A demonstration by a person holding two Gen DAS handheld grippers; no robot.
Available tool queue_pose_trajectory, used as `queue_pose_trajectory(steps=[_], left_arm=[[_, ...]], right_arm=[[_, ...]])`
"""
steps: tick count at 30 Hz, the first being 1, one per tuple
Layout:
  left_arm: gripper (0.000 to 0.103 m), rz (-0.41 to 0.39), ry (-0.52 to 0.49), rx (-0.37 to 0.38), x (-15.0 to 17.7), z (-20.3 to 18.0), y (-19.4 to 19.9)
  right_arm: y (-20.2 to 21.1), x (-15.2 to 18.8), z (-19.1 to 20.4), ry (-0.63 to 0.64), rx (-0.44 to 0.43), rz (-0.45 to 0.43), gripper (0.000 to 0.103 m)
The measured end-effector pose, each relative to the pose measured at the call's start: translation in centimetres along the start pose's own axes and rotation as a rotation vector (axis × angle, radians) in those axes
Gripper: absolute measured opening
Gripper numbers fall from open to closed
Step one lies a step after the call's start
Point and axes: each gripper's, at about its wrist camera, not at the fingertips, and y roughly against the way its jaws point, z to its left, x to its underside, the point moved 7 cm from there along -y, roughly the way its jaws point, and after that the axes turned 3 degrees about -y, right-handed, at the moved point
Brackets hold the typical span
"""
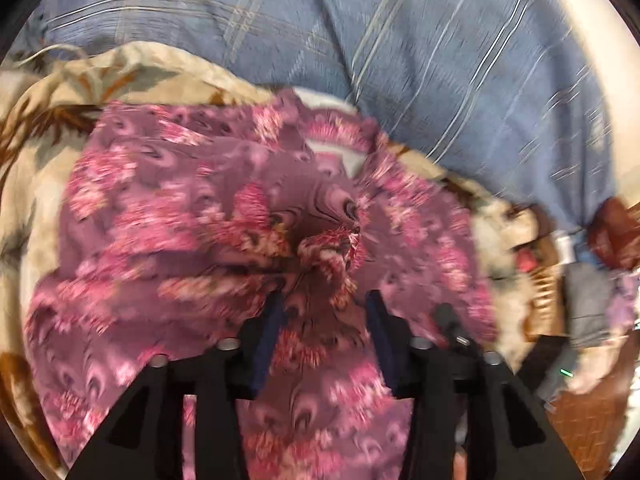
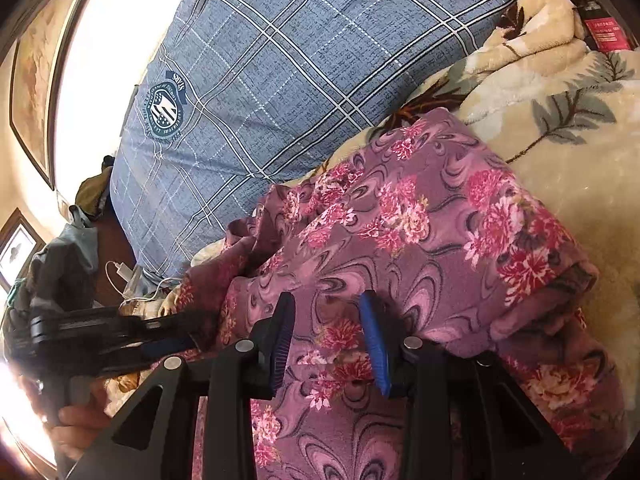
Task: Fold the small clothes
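The garment (image 2: 420,232) is lying on the blanket (image 2: 560,168), close against the blue plaid pillow (image 2: 280,80) that is sitting along the blanket's far edge. It is a thin, floral purple cloth, and it looks light and limp: it is sagging into soft folds and bunching into a peak in the left wrist view, so it is likely to slump and slide over itself rather than hold a crease. The fleecy blanket under it is probably giving some drag. A hem, a corner or a doubled fold edge looks like the best place to pinch; a grip in the flat middle would only be gathering a tuft.

The left gripper (image 1: 324,308) is pointing down over the bunched peak (image 1: 332,248) with its jaws standing apart at a middling width. Cloth is showing between them, but the pads are not pressing on it, though blur is making that hard to judge.

The right gripper (image 2: 328,340) is hanging over the near part of the garment, jaws partly open, with cloth below the gap and nothing clamped.
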Motion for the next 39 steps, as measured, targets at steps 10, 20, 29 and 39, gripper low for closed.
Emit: queue_pose_trajectory(steps=[10, 20, 29, 39], left_arm=[[0.068, -0.162, 0.442, 0.086, 2.2, 12.8, 5.5], [0.069, -0.197, 0.609, 0.153, 2.5, 16.9, 2.3], [0.069, -0.220, 0.689, 0.243, 3.4, 19.1, 4.3], [0.071, -0.243, 0.611, 0.205, 3.8, 16.9, 4.7]], right_arm=[[-0.4, -0.2, 0.6, 0.019, 0.079, 0.043, 0.037], [-2.7, 1.8, 15.8, 0.431, 0.002, 0.144, 0.054], [-13.0, 8.3, 21.1, 0.767, 0.144, 0.315, 0.062], [-10.4, 2.9, 19.1, 0.596, 0.173, 0.160, 0.012]])
